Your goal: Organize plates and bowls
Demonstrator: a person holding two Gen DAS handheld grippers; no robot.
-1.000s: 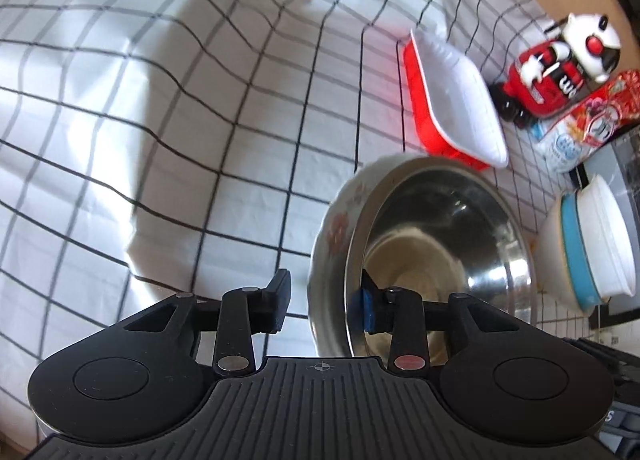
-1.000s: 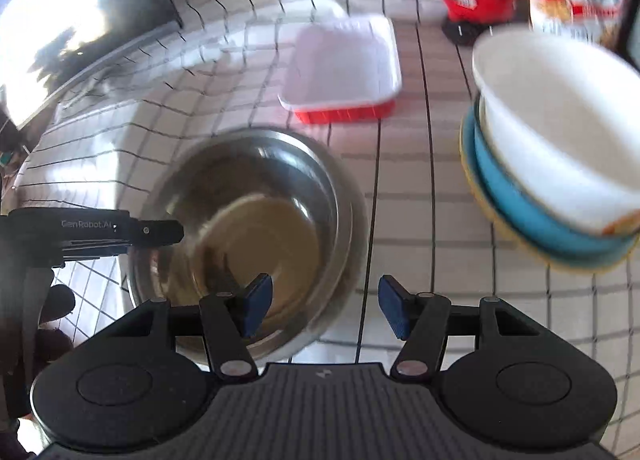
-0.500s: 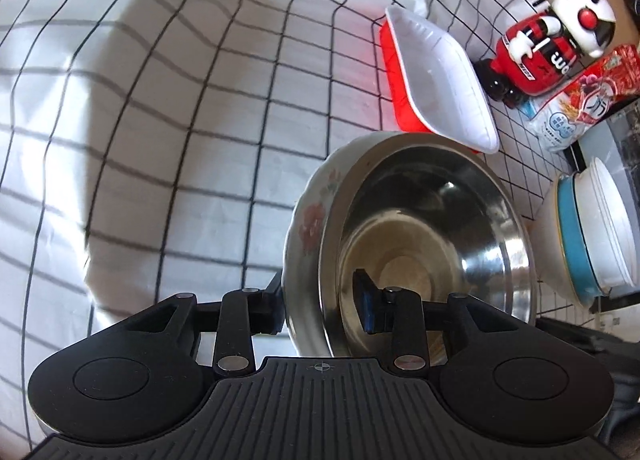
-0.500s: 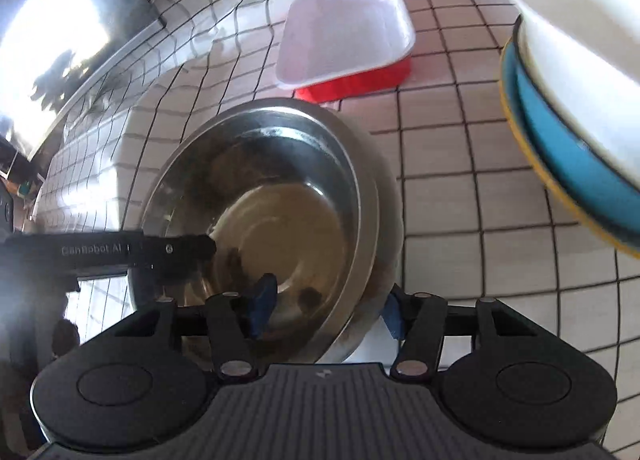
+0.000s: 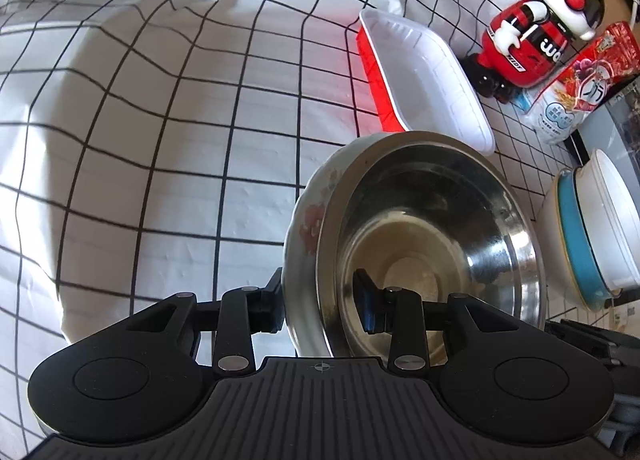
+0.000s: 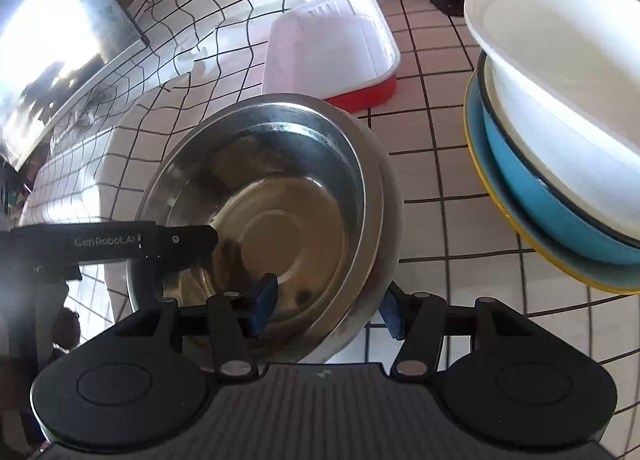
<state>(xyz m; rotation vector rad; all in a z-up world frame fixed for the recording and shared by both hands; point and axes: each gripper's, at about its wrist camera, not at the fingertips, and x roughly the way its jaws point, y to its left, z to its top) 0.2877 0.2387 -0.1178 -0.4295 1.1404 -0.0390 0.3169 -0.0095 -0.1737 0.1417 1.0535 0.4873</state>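
A steel bowl point(image 5: 420, 240) point(image 6: 280, 219) sits nested inside a white floral bowl point(image 5: 308, 219) point(image 6: 390, 195) on the checked cloth. My left gripper point(image 5: 320, 296) straddles their near-left rim. Its outer finger rests against the floral wall, its inner pad hangs inside the steel bowl, and the jaws are open. The right wrist view shows that inner finger point(image 6: 180, 240) reaching in from the left. My right gripper point(image 6: 328, 308) is shut on the pair's near-right rim, one pad inside the steel bowl and one outside the floral bowl.
A red tray with a white inside point(image 5: 424, 75) point(image 6: 328, 51) lies just behind the bowls. To the right stands a stack of a white bowl point(image 6: 560, 79), a blue bowl point(image 6: 540, 195) and a yellow plate point(image 6: 492, 187). A toy figure point(image 5: 536, 35) and a snack bag point(image 5: 576, 87) stand at the back.
My right gripper came forward over the bowls' rim and narrowed its jaws onto it. My left gripper shifted sideways until its outer finger met the floral bowl.
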